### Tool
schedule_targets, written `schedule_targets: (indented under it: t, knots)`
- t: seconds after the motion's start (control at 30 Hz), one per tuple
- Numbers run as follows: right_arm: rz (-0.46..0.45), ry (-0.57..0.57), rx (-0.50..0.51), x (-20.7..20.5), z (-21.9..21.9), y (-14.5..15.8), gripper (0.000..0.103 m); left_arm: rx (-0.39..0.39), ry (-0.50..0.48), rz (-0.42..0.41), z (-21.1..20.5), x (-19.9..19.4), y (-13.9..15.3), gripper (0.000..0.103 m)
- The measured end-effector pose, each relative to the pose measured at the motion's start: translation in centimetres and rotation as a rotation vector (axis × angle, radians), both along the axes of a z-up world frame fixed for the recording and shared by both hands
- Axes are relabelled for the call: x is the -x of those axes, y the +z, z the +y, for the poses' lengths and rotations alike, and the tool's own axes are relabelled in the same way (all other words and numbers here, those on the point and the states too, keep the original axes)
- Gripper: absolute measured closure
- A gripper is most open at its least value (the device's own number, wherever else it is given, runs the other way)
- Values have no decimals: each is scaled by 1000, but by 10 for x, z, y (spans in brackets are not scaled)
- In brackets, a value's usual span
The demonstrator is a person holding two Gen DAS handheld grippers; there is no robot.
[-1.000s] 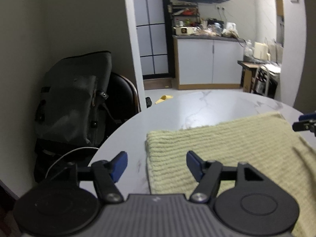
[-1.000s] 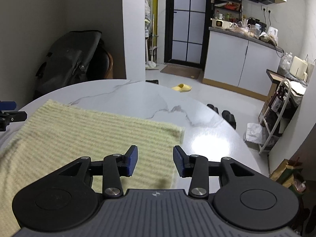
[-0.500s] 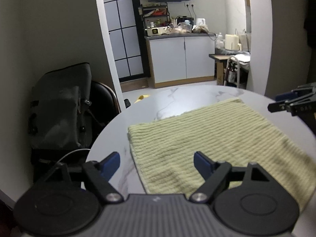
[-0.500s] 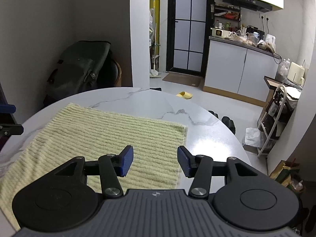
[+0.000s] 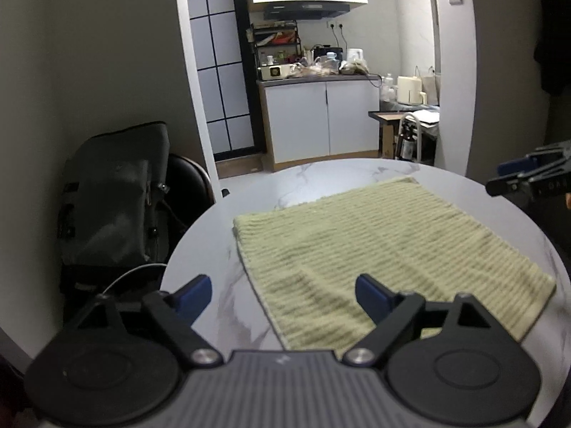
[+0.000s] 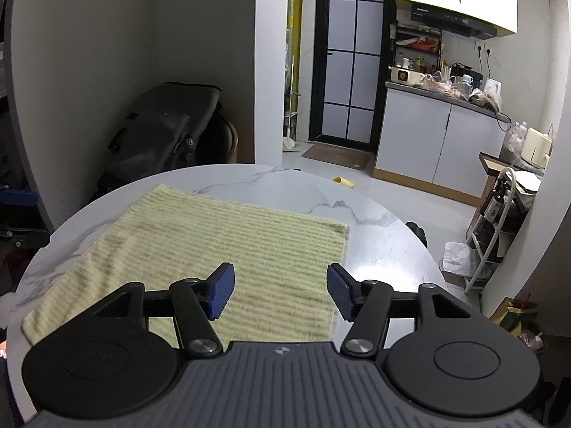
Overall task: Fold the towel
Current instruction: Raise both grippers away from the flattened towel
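A pale green ribbed towel (image 5: 374, 249) lies flat and spread out on the round white marble table (image 5: 321, 185); it also shows in the right wrist view (image 6: 228, 246). My left gripper (image 5: 283, 294) is open and empty, raised above the towel's near left corner. My right gripper (image 6: 280, 290) is open and empty, raised above the towel's near right edge. The right gripper also shows at the right edge of the left wrist view (image 5: 528, 178).
A dark bag (image 5: 110, 199) rests on a chair (image 5: 189, 182) beside the table's left side. Beyond the table are white kitchen cabinets (image 5: 321, 121), a glass-paned door (image 6: 346, 64), a white wire rack (image 6: 496, 228) and a yellow slipper (image 6: 343, 181) on the floor.
Both grippers have pulled back and up from the towel and opened wider. More of the table and the whole towel now show.
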State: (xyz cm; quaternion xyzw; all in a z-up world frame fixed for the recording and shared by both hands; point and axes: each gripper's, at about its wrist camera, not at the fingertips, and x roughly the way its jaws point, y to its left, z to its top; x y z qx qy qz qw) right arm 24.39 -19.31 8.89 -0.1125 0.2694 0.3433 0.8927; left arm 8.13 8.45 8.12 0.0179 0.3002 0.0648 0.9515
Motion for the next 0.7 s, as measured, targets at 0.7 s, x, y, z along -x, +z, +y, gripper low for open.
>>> schedule_targets:
  t: [0.7]
  knots:
    - [6,91,84,76,-50,-20,41,14,-192,48,4,62,-31,9]
